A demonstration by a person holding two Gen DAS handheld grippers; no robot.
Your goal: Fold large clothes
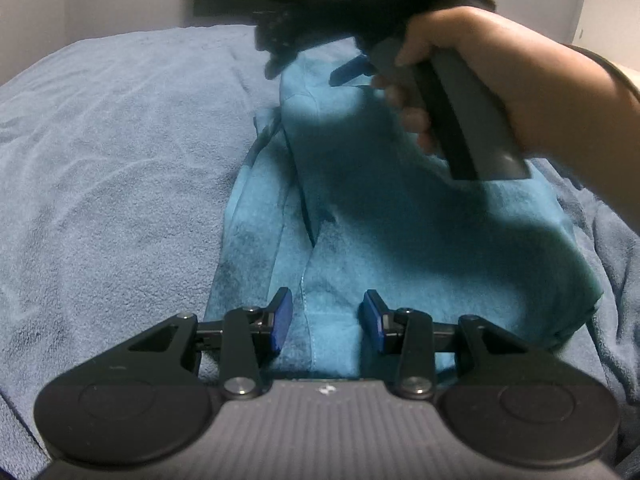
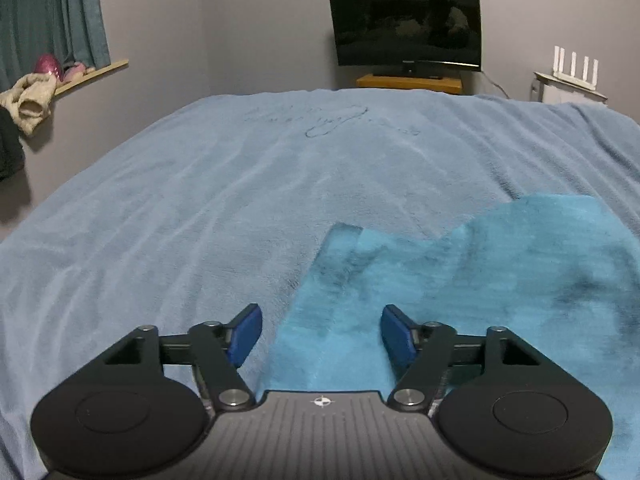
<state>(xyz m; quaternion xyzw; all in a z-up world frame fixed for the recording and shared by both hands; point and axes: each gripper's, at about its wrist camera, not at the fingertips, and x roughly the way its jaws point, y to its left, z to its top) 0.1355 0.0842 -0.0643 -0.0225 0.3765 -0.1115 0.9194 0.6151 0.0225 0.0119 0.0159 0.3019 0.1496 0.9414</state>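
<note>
One bed blanket (image 2: 200,208), pale blue, fills the scene. On it lies one teal garment (image 1: 360,216), fleecy, spread flat toward the right side. One television (image 2: 406,26) stands beyond the bed. Two grippers over the cloth: left gripper (image 1: 326,322) with jaws apart, nothing between them; right gripper (image 2: 320,336) likewise spread wide, empty, its right hand (image 1: 516,80) clutching the handle.

garment (image 2: 460,288) lies on blanket (image 2: 200,208); television (image 2: 404,28) stands behind it
</note>
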